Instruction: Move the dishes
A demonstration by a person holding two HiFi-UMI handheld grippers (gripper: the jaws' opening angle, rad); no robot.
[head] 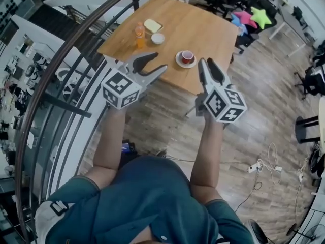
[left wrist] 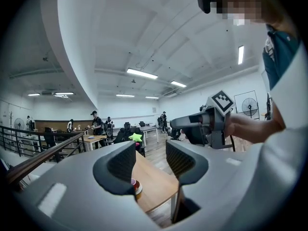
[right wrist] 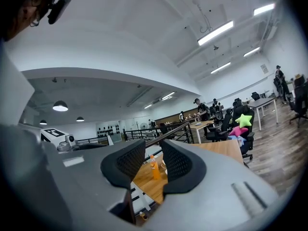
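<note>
Both grippers are held level and empty at the near edge of the table [head: 213, 37], clear of the dishes.

The left gripper [head: 160, 61] is seen with its jaws a little apart, and nothing is gripped between the pads; the right gripper [head: 207, 61] is likewise held with a narrow gap and nothing in it. A red cup [head: 188, 56] on a white saucer [head: 179, 61] is set close to the table's near edge, between the two grippers as seen from the head view. A white bowl [head: 158, 38] and an orange bottle [head: 139, 35] are placed toward the left edge, with a plate [head: 153, 25] just behind them.
</note>
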